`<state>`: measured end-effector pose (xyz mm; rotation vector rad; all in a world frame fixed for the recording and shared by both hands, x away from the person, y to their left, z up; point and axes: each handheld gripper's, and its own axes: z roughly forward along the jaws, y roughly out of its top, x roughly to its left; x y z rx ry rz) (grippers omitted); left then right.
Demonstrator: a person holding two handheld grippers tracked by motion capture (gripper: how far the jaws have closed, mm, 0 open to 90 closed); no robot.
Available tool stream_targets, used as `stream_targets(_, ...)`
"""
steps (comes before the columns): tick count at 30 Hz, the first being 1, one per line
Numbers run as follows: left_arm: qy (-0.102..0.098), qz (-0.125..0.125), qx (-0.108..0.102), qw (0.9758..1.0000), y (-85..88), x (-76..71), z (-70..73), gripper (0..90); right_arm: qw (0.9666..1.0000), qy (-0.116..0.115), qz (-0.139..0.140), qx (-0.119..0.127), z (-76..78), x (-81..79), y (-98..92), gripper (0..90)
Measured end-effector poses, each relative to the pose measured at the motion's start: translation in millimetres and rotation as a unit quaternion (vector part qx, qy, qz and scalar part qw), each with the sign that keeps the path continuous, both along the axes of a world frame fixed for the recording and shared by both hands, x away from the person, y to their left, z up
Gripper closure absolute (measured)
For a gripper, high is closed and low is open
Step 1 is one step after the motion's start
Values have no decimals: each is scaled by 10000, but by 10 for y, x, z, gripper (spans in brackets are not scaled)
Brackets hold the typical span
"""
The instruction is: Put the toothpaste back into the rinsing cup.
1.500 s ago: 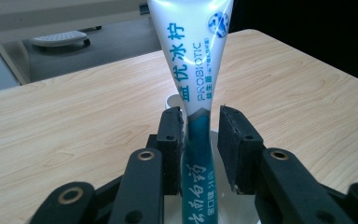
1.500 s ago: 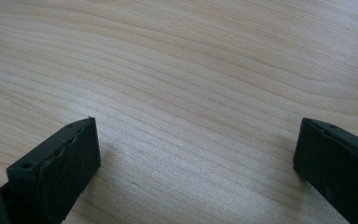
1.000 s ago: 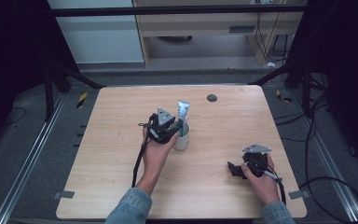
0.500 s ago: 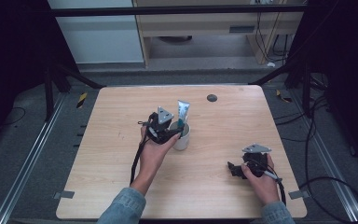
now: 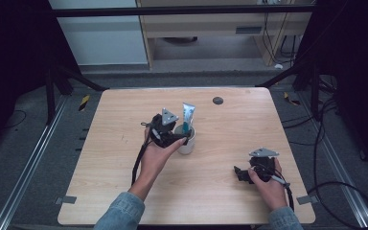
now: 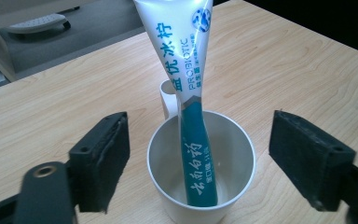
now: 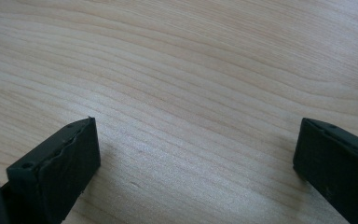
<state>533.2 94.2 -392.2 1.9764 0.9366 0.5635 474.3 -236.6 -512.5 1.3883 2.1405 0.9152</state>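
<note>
With the left gripper, whose jaws have just been opening, now clear of the toothpaste tube, a careless withdrawal could knock the white mug over on the table, while the right gripper rests open.

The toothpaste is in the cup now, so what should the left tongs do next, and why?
Probably lift straight back. The left tongs have just been opening and stand wide, touching neither the toothpaste nor the cup it leans in, so it looks let go.

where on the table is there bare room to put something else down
Bare wood along the table's left side, left of the left gripper, and the far right corner beyond the small dark disc. Crowded at the centre: the cup with its toothpaste tube. The right gripper takes the near right.
</note>
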Motion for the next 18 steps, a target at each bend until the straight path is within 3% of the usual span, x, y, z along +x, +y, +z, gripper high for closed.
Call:
stream_targets(13,363,-83,-136,9992,80,2,42,63,10000,-20,15,-30,-3,2,-3,7)
stream_targets(18,412,-121,-1,9991,154,4,49,43,10000,5,-6,6,0,-1,1,7)
